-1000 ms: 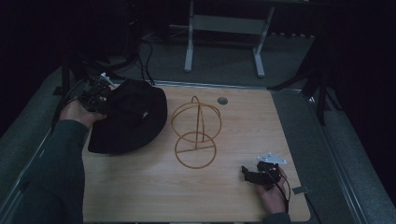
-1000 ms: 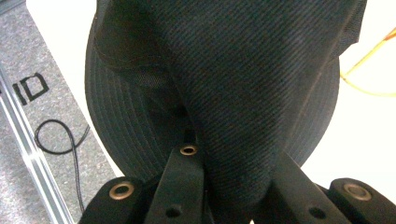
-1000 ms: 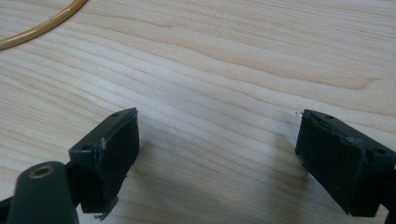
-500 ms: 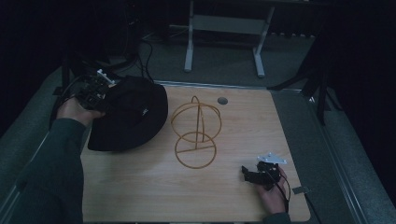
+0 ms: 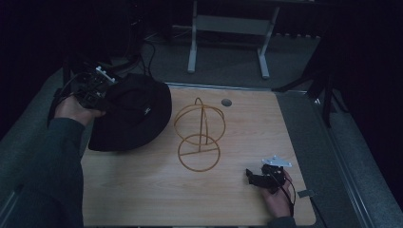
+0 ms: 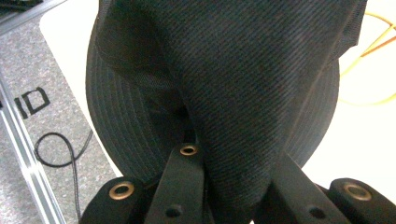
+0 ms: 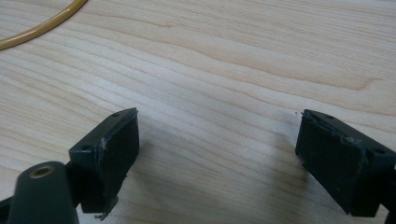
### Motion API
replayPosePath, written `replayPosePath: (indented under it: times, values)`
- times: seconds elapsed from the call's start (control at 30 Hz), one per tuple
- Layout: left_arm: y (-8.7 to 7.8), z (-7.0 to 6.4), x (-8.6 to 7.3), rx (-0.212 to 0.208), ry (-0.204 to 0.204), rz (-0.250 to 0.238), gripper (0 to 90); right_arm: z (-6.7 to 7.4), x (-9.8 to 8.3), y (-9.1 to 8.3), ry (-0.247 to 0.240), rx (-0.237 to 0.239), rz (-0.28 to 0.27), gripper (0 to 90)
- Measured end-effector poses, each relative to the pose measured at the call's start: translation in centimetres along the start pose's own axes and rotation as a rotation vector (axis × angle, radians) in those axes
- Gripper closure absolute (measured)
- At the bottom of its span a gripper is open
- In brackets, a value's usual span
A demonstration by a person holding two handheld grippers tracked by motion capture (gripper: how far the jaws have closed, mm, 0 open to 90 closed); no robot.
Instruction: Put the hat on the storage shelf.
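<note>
A black brimmed hat (image 5: 130,114) lies at the table's left side, its left edge lifted. My left gripper (image 5: 97,97) is shut on the hat's fabric (image 6: 243,93), which fills the space between its jaws. A yellow wire hat stand (image 5: 198,134) stands at the middle of the wooden table (image 5: 142,190). Near the front right edge my right gripper (image 5: 254,178) rests low over bare wood, open, with nothing between its pads (image 7: 109,149). A curve of the yellow wire stand (image 7: 42,25) shows at the top left of the right gripper view.
A round grommet hole (image 5: 226,102) sits at the table's far edge. Grey floor, a metal rail (image 6: 23,154) and a black cable (image 6: 60,149) lie left of the table. A white desk frame (image 5: 228,28) stands beyond it.
My left gripper has lifted and drawn the hat's edge slightly to the left and up. The right gripper has not moved.
</note>
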State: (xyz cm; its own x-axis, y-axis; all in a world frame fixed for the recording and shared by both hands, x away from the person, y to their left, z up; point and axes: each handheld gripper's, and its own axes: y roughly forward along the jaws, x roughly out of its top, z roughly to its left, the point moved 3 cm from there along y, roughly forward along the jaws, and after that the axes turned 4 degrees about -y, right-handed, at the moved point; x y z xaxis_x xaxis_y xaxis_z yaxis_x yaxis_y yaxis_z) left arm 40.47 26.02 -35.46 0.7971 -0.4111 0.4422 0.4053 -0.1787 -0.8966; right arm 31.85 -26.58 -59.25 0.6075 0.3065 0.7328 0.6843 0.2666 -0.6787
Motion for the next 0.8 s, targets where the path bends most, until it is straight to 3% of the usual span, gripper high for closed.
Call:
replayPosePath:
  times: [0.8]
  values:
    - [-2.6, 0.4, 0.4, -0.011, 0.025, -0.055, 87.7, 0.0, 0.0, 0.0, -0.001, 0.0, 0.0, 13.3]
